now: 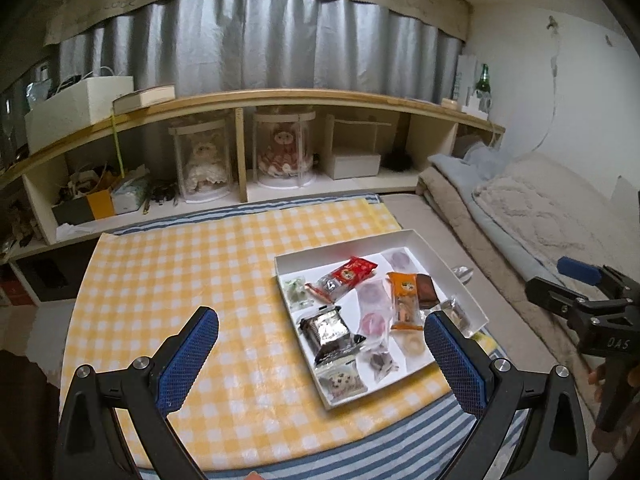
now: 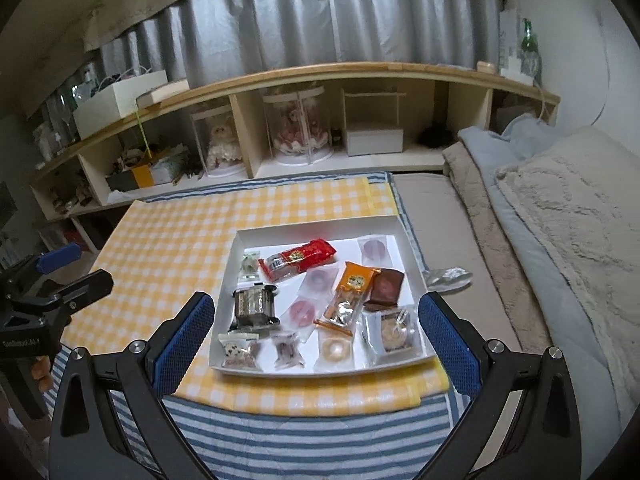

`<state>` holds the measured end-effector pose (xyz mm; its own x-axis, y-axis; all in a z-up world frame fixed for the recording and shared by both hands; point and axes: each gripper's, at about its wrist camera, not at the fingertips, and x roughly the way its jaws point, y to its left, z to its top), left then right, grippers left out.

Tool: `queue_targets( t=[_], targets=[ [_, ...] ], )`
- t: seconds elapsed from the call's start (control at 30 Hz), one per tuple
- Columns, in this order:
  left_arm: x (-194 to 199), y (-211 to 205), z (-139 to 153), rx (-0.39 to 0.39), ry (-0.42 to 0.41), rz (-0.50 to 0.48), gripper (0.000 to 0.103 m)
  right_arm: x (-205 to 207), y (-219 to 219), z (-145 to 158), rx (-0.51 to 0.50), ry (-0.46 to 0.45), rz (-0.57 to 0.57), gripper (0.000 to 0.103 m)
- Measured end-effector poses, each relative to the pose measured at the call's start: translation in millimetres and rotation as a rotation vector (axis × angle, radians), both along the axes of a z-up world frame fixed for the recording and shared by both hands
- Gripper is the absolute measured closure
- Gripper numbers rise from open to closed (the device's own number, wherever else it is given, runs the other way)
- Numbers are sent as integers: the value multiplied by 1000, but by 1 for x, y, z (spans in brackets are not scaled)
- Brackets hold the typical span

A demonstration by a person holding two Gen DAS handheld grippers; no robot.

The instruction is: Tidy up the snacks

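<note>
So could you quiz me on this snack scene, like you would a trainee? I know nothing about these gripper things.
1. True or false: the left gripper is holding a snack.
2. Which lies outside the white tray, on the bedding to its right?
A. red packet
B. crumpled silver wrapper
C. orange packet
3. Fill in: the tray rests on a yellow checked ____.

Key: 1 false, both grippers are open and empty; 2 B; 3 cloth.
</note>
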<state>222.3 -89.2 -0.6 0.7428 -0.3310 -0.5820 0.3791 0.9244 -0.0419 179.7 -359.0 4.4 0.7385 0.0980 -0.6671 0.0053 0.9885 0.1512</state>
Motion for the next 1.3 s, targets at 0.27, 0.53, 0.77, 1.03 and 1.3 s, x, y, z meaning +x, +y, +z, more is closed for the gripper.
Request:
queue_targets(
  t=[0.27, 0.53, 0.77, 1.03, 1.3],
  targets=[
    [-31, 22, -15, -3, -25, 56, 0, -33, 7, -4, -66, -28, -36, 0],
    [-51, 31, -32, 9, -61, 73, 0, -51, 14, -17, -72, -59, -50, 0],
    [-64, 33, -49, 41, -74, 94, 0, -63, 20, -27, -84, -68, -68, 0],
    [-68, 32, -56, 51, -78, 103, 0, -71, 24, -30, -111, -98, -69, 0],
    [-71, 30, -61, 47, -75, 93, 0, -73, 25, -34, -109, -96, -76, 0]
  ],
)
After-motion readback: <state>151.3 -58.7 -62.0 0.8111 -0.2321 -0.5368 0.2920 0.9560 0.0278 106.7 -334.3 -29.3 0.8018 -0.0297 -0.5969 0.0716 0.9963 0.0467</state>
